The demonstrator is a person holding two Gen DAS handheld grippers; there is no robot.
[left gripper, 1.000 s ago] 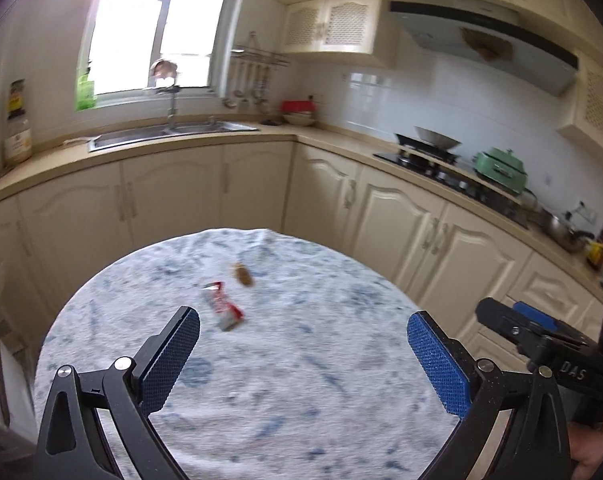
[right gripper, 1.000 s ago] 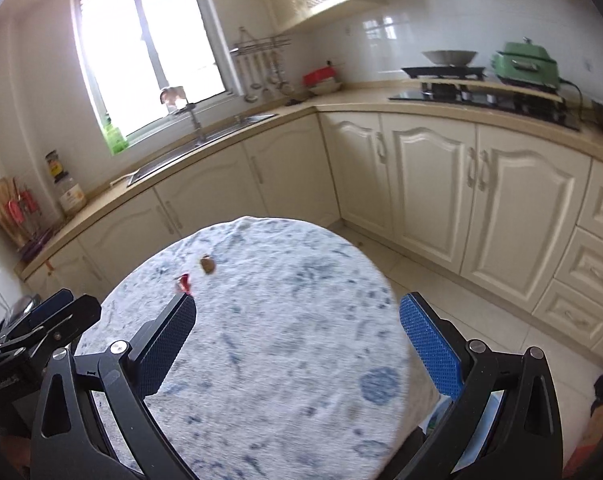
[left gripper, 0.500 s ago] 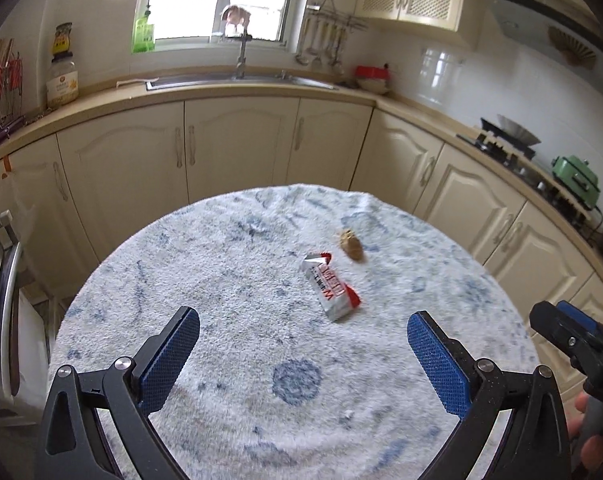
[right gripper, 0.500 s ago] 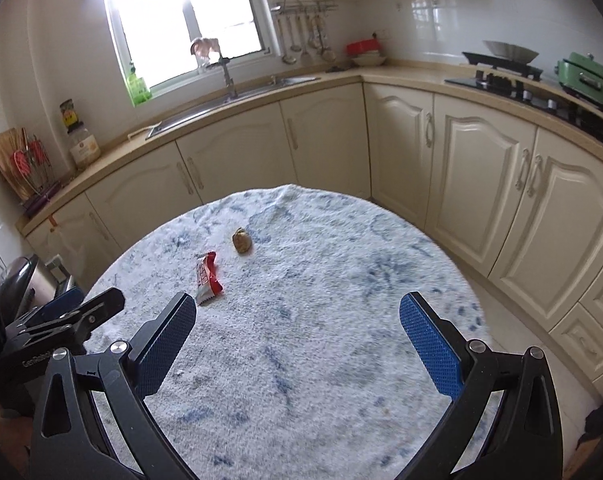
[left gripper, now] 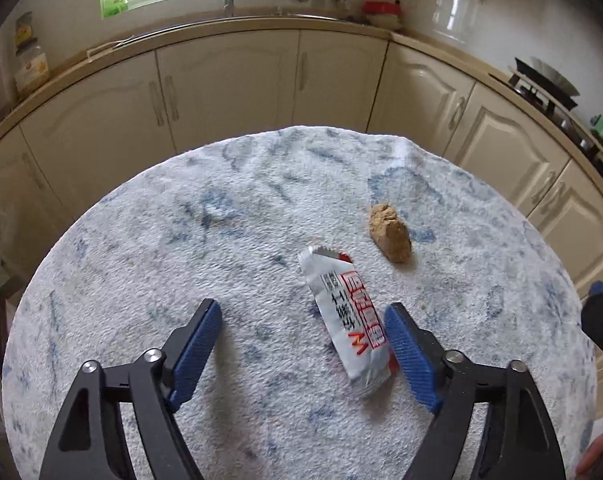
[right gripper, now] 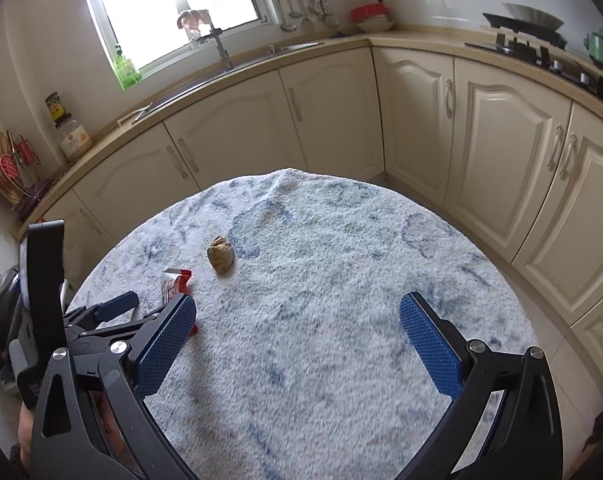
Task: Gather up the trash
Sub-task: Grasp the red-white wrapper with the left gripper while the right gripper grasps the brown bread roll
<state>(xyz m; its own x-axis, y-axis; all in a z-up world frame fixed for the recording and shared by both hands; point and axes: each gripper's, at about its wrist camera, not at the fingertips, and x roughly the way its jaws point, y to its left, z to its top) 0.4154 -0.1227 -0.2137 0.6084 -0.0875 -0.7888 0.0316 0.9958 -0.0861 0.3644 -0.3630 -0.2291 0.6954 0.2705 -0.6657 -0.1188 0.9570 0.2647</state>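
Your left tool (left gripper: 301, 344) is spread wide, holding nothing; the wrapper (left gripper: 347, 318) lies lower centre-right on the worktop (left gripper: 141, 264), just beside its right finger (left gripper: 409, 354). Your right tool (right gripper: 297, 340) is spread too, empty. Brown lump (left gripper: 390, 232) sits near the wrapper.

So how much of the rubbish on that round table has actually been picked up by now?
None, by the look of it. The silver-and-red snack wrapper and the brown crumpled lump both lie on the blue-patterned tablecloth. In hand: the left gripper is open around the wrapper's near end, not yet closed. The right gripper hangs open and empty. Left: grab both pieces; no bin is in view.
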